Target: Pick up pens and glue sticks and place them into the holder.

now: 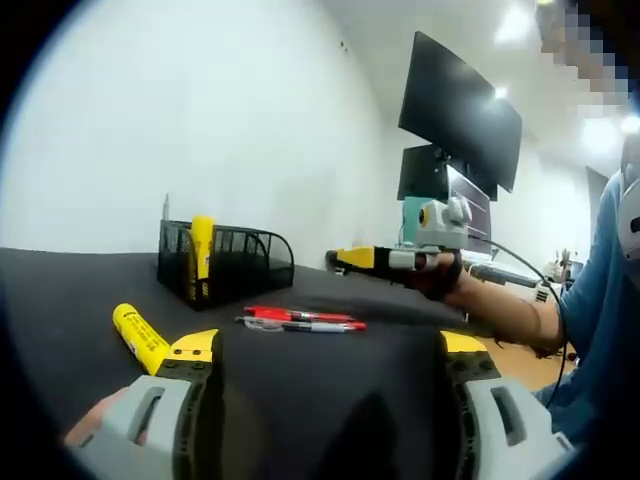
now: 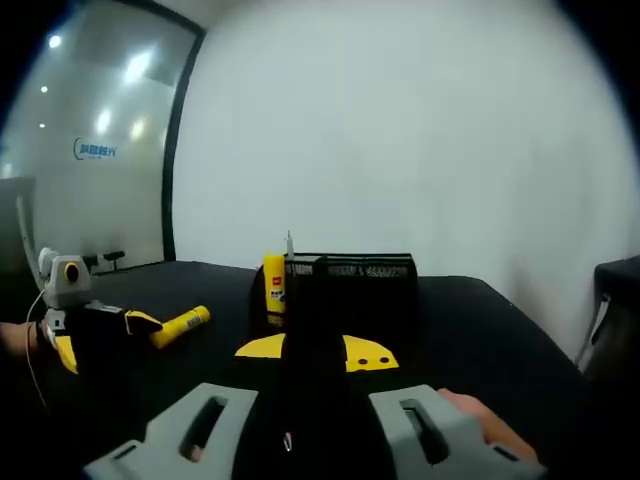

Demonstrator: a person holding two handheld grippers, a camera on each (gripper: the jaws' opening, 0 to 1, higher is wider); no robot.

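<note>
A black mesh holder (image 1: 240,265) (image 2: 350,290) stands on the black table with a yellow glue stick (image 1: 202,250) (image 2: 273,285) upright in it. A second yellow glue stick (image 1: 140,338) (image 2: 182,322) lies on the table just beyond the left jaw of my open left gripper (image 1: 328,345) (image 2: 105,338). Two red pens (image 1: 300,319) lie side by side in front of the holder. My right gripper (image 1: 345,259) (image 2: 315,352) hovers above the table to the right of the holder. Its jaws are close together on a dark slim pen (image 2: 310,330).
The black table (image 1: 60,290) runs back to a white wall. Dark monitors (image 1: 460,110) stand behind the right gripper. A person's blue sleeve (image 1: 600,300) fills the right edge. A glass wall (image 2: 90,150) is at the far left.
</note>
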